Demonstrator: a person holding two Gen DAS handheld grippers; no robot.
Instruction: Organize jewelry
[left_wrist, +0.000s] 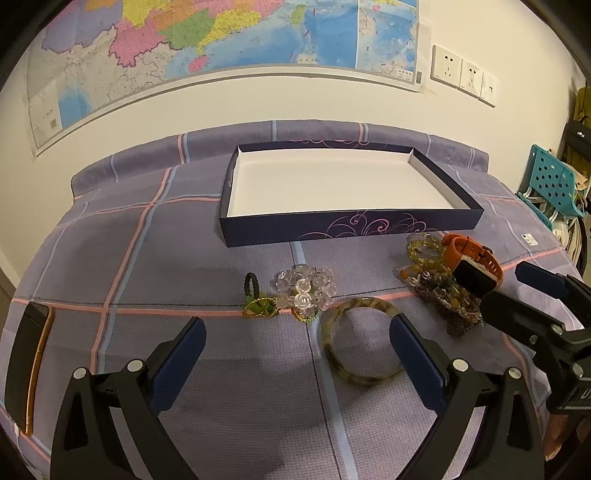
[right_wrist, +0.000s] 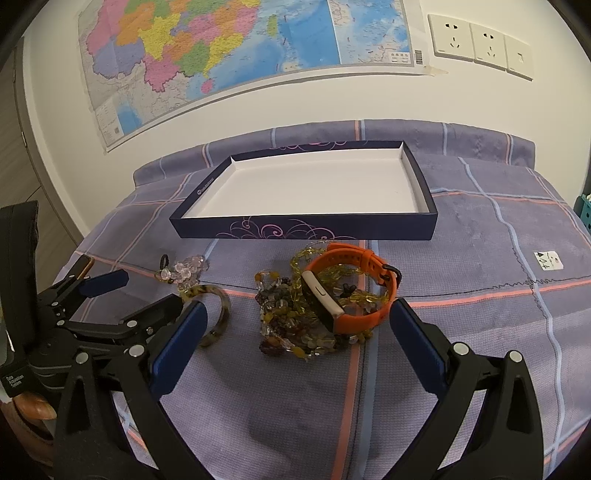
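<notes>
Jewelry spread on plaid purple-and-pink bedcover (left_wrist: 129, 258), all of it outside the shallow navy cardboard box with white lining and pink swirl print (right_wrist: 424, 192), which sits farther back toward the wall and holds nothing visible.

Mottled tortoiseshell bangle (left_wrist: 360, 341) lying flat, just ahead of left gripper (left_wrist: 297, 338). Jaws spread wide, nothing between the blue pads (left_wrist: 181, 362); right-hand pad overlaps the bangle's rim in the left wrist view, contact not resolvable.

Clear crystal bead cluster bracelet (left_wrist: 304, 288) just beyond the bangle, touching a small green-and-gold beaded piece (left_wrist: 260, 306) and next to a small black beaded ring (left_wrist: 251, 282) standing on edge.

To the right: heap of mixed amber, purple and clear stone bead strands (right_wrist: 291, 325), with yellow-green bead strands (right_wrist: 299, 264) at its far side, near the box front wall. Orange silicone-strap smartwatch with dark rectangular face (right_wrist: 351, 291) resting on edge atop the heap, strap buckled in a loop.

Right gripper (right_wrist: 297, 334) held low over the heap, jaws fully apart, gripping nothing; watch and beads between and beyond the pads.

Dark phone with gold edge (left_wrist: 29, 369) flat at left bed margin. Small white tag (right_wrist: 548, 260) on cover at right. Coloured wall map (right_wrist: 240, 48) and white wall sockets (right_wrist: 480, 40) behind.
</notes>
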